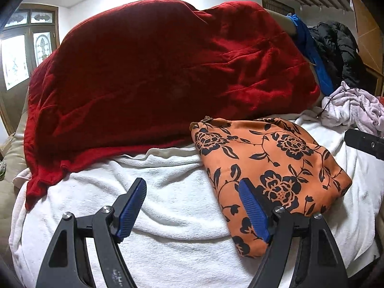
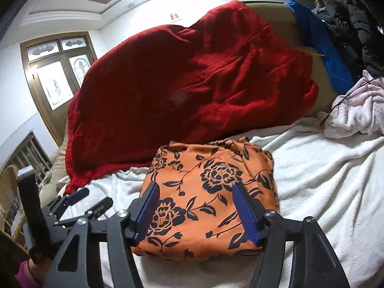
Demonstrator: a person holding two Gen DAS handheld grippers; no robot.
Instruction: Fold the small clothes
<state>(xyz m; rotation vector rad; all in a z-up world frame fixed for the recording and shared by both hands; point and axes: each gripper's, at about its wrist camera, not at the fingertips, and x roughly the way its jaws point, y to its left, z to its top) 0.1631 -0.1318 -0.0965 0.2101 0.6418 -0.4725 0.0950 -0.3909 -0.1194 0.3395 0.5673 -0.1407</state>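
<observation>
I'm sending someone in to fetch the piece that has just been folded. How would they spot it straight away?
Find the big dark red plush blanket heaped along the back. In front of it, a white terry towel is spread out, and on it lies a folded orange satin cloth with black flowers. It is the only patterned, neatly squared piece; the pale lilac garment to the right is plain and crumpled.

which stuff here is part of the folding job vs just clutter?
In the job:
- orange floral garment, folded into a compact block on the white towel
- left gripper, open
- right gripper, open above the garment

Lying about:
- red blanket
- blue cloth
- black jacket
- pale crumpled fabric
</observation>
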